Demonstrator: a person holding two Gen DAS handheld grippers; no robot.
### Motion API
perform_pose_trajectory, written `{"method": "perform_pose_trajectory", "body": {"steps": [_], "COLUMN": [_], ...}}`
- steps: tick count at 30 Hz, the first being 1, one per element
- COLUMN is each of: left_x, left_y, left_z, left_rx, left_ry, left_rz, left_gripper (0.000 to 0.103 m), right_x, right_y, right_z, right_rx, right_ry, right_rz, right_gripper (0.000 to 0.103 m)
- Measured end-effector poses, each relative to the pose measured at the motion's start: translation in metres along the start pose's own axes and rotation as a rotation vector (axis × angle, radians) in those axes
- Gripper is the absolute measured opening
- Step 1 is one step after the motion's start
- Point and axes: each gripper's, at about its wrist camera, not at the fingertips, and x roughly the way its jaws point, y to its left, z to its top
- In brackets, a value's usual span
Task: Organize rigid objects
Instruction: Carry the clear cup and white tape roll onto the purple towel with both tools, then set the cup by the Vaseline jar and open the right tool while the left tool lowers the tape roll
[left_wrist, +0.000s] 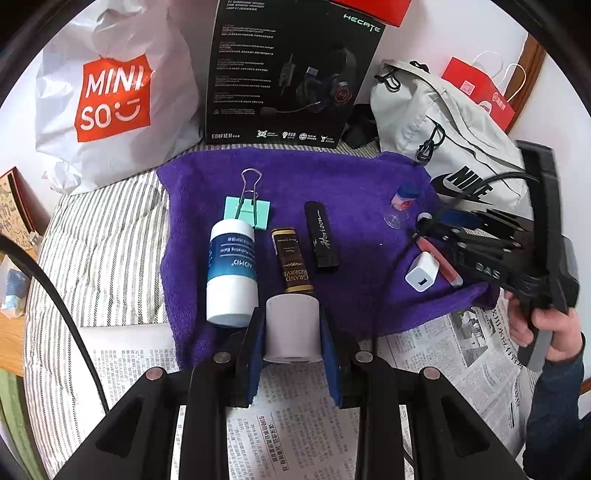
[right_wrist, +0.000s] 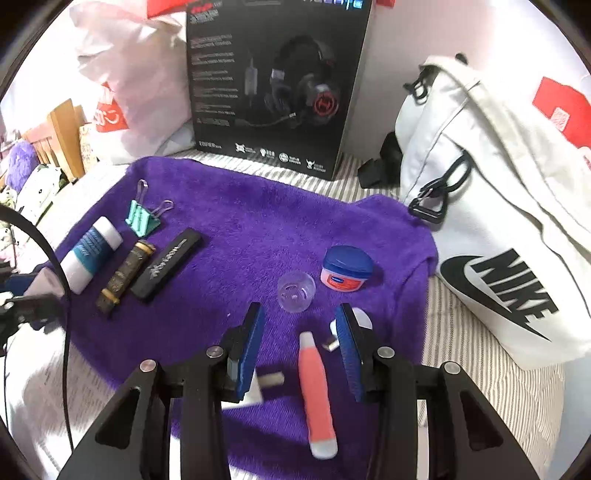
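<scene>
We saw the purple towel (right_wrist: 258, 229) spread over the striped bed, its far half bare, hemmed at the far edge by the headset box (right_wrist: 273, 85) and on the right by the white bag (right_wrist: 498, 221). Along its left side the white bottle (left_wrist: 231, 273), brown tube (left_wrist: 291, 258) and black case (left_wrist: 321, 234) lay side by side, long axes running near to far. The left gripper (left_wrist: 291, 332) was clamped on a white cylinder (left_wrist: 292, 328) at the towel's near edge, while the right gripper (right_wrist: 301, 347) stood apart, holding nothing, over the pink tube (right_wrist: 316, 391) lying near to far.

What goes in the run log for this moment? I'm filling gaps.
left gripper: shut on white cylinder | right gripper: open above pink tube | surface: purple towel
</scene>
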Motion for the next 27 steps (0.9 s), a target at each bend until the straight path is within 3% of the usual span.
{"method": "perform_pose_trajectory", "body": {"steps": [12,27], "left_x": [0.008,0.063], "left_y": [-0.022,-0.057], "left_z": [0.017,0.046], "left_rx": [0.049,0.094], "left_ry": [-0.005,0.025], "left_rz": [-0.009,-0.035], "left_gripper": [0.027,0.027], "right_x": [-0.035,-0.068], "right_y": [-0.01,-0.042], "right_z": [-0.018,-0.048], "right_rx": [0.056,0.168], "right_ry": [-0.047,-0.085], "right_rz": [0.019,0.03], "right_gripper": [0.041,0.045]}}
